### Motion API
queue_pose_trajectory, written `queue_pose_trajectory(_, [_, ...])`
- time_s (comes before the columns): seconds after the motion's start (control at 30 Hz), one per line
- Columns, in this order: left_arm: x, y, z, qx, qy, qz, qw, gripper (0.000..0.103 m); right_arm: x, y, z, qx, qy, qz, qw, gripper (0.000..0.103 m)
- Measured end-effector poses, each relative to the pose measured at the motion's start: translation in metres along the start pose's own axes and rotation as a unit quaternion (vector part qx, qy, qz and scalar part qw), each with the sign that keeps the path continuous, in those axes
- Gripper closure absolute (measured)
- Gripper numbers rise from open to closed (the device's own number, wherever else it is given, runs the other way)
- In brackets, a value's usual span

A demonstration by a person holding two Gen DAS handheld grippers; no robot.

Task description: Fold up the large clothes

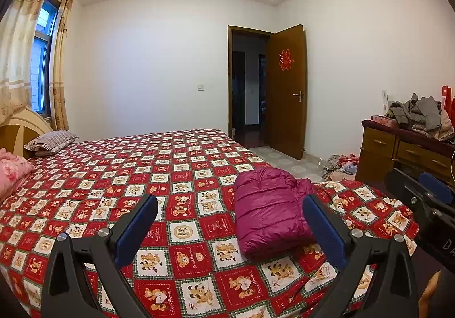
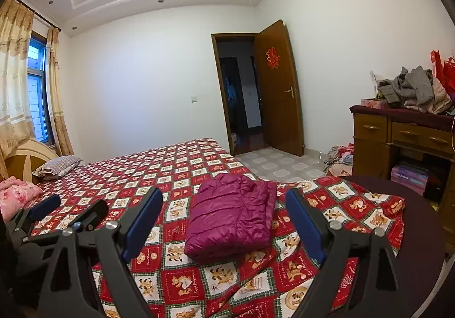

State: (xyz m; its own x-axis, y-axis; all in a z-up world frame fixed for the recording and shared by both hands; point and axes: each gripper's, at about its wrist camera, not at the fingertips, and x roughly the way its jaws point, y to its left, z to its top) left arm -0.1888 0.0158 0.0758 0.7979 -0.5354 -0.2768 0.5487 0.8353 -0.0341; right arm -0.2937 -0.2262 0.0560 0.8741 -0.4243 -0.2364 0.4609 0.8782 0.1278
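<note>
A magenta puffer jacket [image 1: 267, 212] lies folded into a compact bundle on the bed [image 1: 159, 175] with its red teddy-bear check cover, near the foot corner. It also shows in the right wrist view [image 2: 233, 218]. My left gripper [image 1: 230, 212] is open and empty, held above the bed just short of the jacket. My right gripper [image 2: 224, 210] is open and empty, with the jacket lying between and beyond its fingers. The right gripper shows at the right edge of the left wrist view [image 1: 421, 195]. The left gripper shows at the left of the right wrist view [image 2: 57, 212].
A striped pillow [image 1: 52, 141] and a pink quilt [image 1: 11, 173] lie at the head of the bed. A wooden dresser [image 2: 398, 136] with a heap of grey clothes [image 2: 412, 90] stands at the right. Clothes [image 2: 339, 158] lie on the floor. The brown door [image 2: 278, 90] is open.
</note>
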Motion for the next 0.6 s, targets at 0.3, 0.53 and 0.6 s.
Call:
queue_pose_trajectory(0.3, [0.0003,-0.0013,0.0002,-0.002,-0.001,0.003,1.0,0.001,0.0008,-0.0023,0.0009,0.001,0.003,0.002,1.0,0.013])
queue_pose_trajectory(0.53, [-0.0019,-0.0018,0.0006,0.0,-0.006,0.007,1.0,0.001,0.0012,-0.0022,0.0005,0.002,0.004,0.003,1.0,0.013])
queue_pose_trajectory(0.6, [-0.0017,-0.0023,0.0007,0.002,-0.007,0.008,0.9999,0.001,0.001,-0.0023,0.0007,0.002,0.002,0.002,1.0,0.013])
